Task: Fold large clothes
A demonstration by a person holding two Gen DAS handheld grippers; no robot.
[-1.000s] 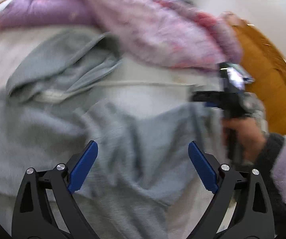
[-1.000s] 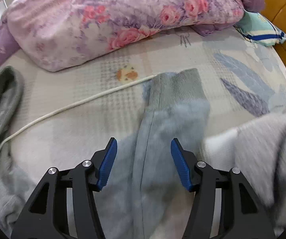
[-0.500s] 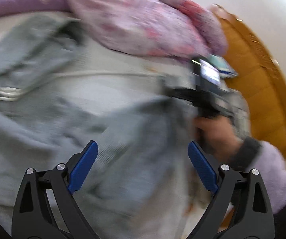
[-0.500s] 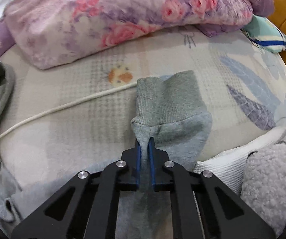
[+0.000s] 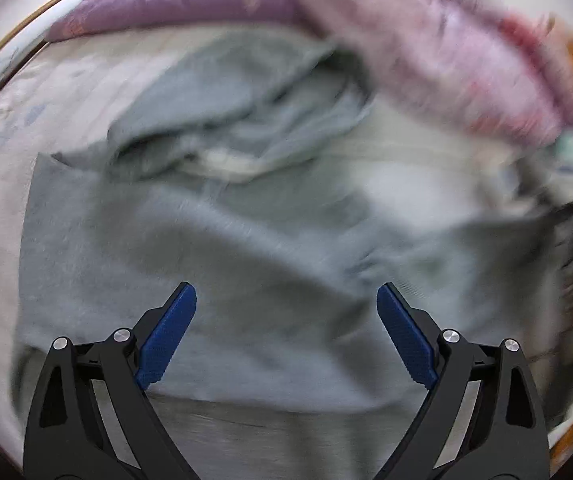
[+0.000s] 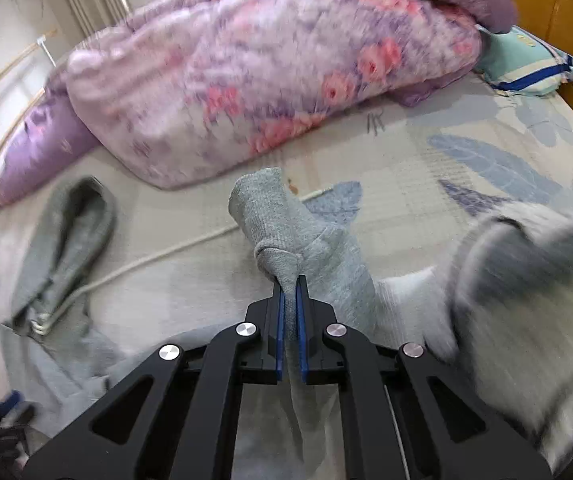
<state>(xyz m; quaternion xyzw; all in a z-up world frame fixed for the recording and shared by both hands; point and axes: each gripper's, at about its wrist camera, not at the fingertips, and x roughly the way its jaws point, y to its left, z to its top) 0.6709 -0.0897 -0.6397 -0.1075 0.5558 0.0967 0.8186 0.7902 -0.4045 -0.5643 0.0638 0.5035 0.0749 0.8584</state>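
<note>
The right hand-held gripper [image 6: 290,280], which was standing spread over the ribbed sleeve cuff one second ago, is now pinching that cuff [image 6: 276,236] between its blue pads [image 6: 281,320]. The cuff, lying flat on the bed before, is now standing bunched above the fingertips, lifted off the patterned bed sheet [image 6: 426,168]. Judged from this, the sleeve is secured and the fold step is beginning.

The left hand-held gripper [image 5: 286,304] is remaining spread, as it was one second ago, with nothing between its pads; it is now hanging over the blurred body of the large grey hooded sweatshirt [image 5: 206,248], which is lying directly ahead of and below its fingertips.

Count: one grey sweatshirt; one hood [image 6: 74,220], lying left of the right hand-held gripper; one white drawcord [image 6: 158,258]; one pink floral quilt [image 6: 266,68] beyond it; one teal pillow [image 6: 526,60] at far right; two hand-held grippers.
</note>
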